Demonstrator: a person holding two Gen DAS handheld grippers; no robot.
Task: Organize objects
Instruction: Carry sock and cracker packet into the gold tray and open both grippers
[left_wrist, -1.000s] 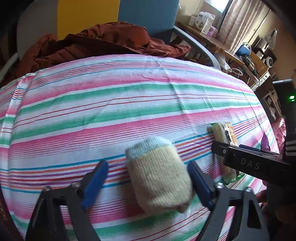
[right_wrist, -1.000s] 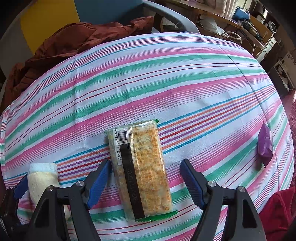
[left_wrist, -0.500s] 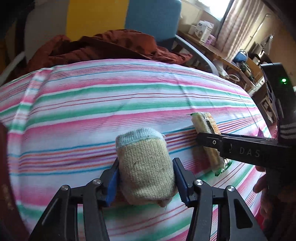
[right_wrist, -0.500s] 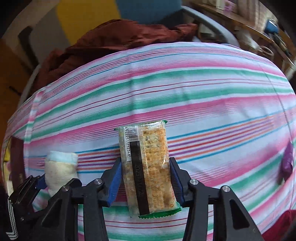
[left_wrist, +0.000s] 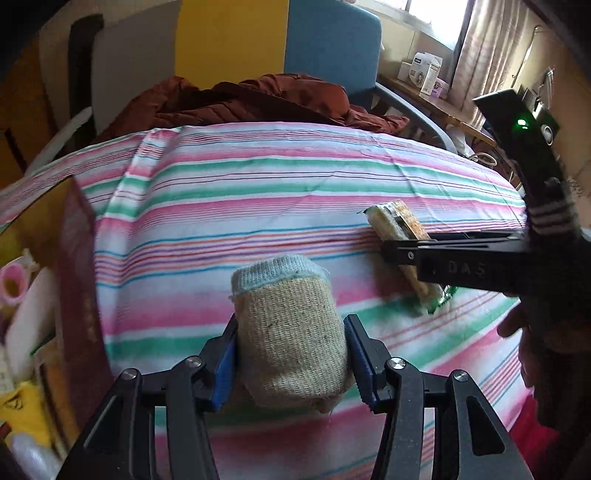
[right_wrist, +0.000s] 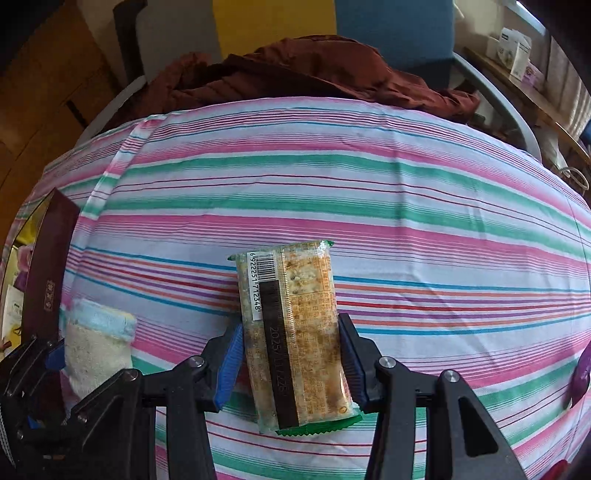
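I have my left gripper (left_wrist: 290, 356) clamped on the rolled sock (left_wrist: 291, 332) and my right gripper (right_wrist: 291, 363) clamped on the snack packet (right_wrist: 293, 332); both are gripped above the striped cloth (right_wrist: 369, 177); neither is stowed yet; the open box (left_wrist: 74, 280) waits at 9 o'clock; a purple item (right_wrist: 580, 373) remains at 3 o'clock.

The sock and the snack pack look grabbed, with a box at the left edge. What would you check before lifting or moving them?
1. Left gripper shut on the sock: ok.
2. Right gripper shut on the snack pack: ok.
3. Grippers apart from each other: ok.
4. Room in the maroon box at the left: cannot tell.
5. Purple packet clear of the right gripper: ok.
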